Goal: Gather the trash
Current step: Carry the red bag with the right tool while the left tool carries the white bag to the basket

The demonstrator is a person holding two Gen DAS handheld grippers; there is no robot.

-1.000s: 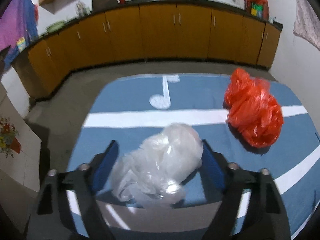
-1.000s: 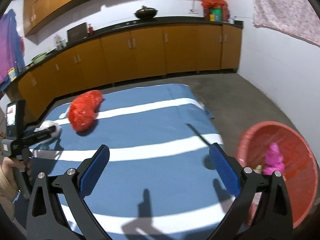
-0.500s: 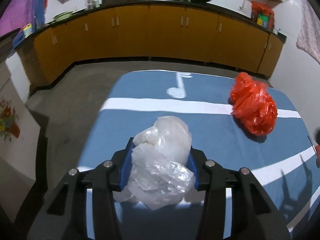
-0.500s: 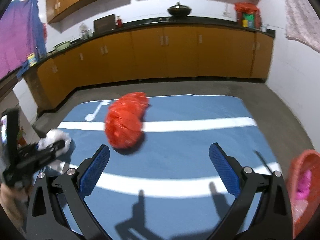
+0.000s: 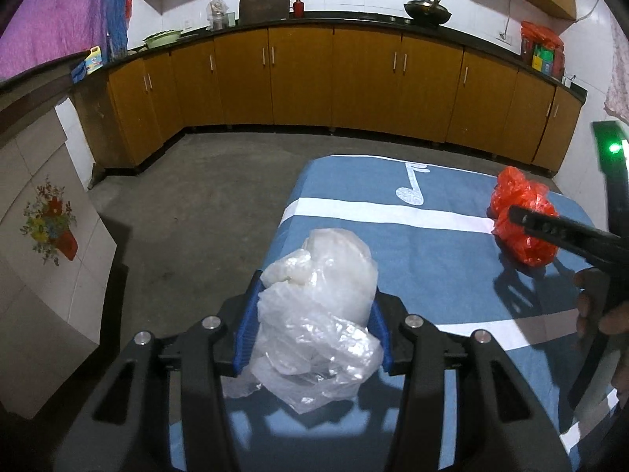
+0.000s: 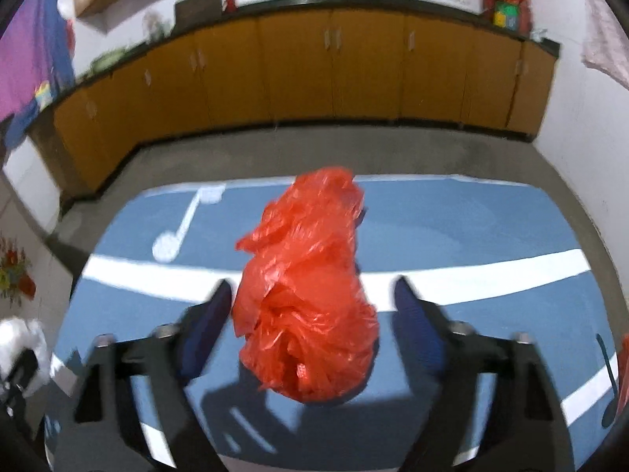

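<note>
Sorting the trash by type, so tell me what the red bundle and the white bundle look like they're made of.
Red bag: thin plastic film, it seems, glossy and crinkled, lying bunched on the blue mat. Whitish bag: also thin plastic film, translucent, with shiny creases. Contents of either: hidden.

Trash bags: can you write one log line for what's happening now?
left gripper: shut on clear bag | right gripper: closing around red bag, not yet gripped

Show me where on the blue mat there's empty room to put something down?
Bare blue mat lies right of the crumpled red plastic bag, and around the white music note to its left. Crowded: the mat's near left edge, beneath the held clear plastic bag.
</note>
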